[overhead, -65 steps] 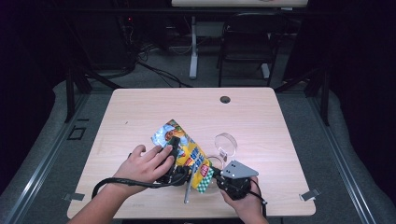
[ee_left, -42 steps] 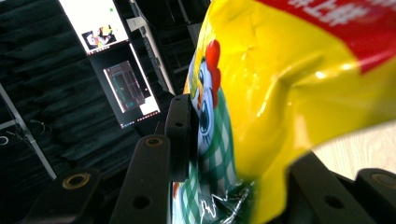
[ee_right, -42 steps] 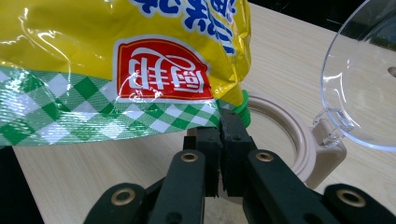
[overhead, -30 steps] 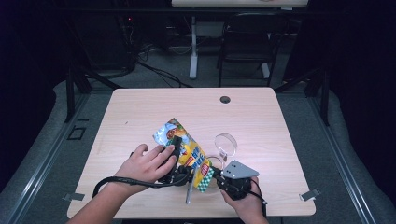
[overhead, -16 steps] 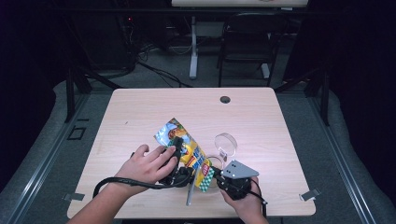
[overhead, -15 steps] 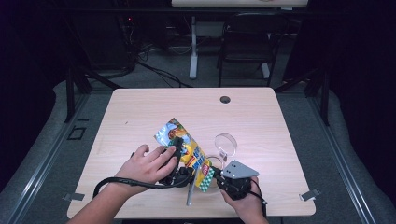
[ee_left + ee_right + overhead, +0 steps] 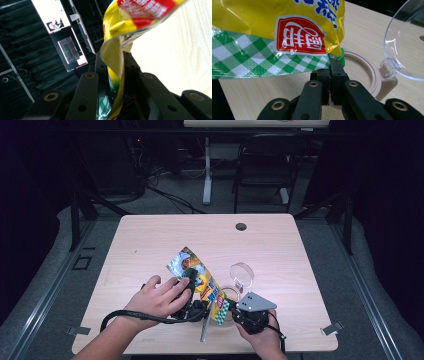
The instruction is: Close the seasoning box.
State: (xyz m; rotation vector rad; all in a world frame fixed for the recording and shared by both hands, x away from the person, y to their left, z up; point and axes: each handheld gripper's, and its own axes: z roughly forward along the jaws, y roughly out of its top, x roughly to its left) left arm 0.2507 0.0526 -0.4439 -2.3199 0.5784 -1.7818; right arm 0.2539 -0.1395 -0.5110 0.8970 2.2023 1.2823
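A yellow snack bag (image 7: 192,270) with a green-checked end lies slanted on the wooden table (image 7: 150,240), its near end lifted. My left gripper (image 7: 202,307), under the person's left hand, has just been closing its jaws. In the left gripper view the bag's folded edge (image 7: 117,42) sits pinched between them at my left gripper (image 7: 115,62). My right gripper (image 7: 227,312) comes from the front edge. In its own view my right gripper (image 7: 329,66) is shut on the checked bottom edge of the bag (image 7: 274,30).
A round beige container (image 7: 227,295) with a clear hinged lid (image 7: 242,274) standing open sits just behind the bag's near end; its rim (image 7: 364,72) and lid (image 7: 407,45) are close to the right jaws. A thin grey stick (image 7: 205,327) lies near the front edge. A dark grommet (image 7: 241,226) marks the far side.
The left hand's fingers have shifted slightly on their gripper. The bag, the container and the right hand stay where they were.
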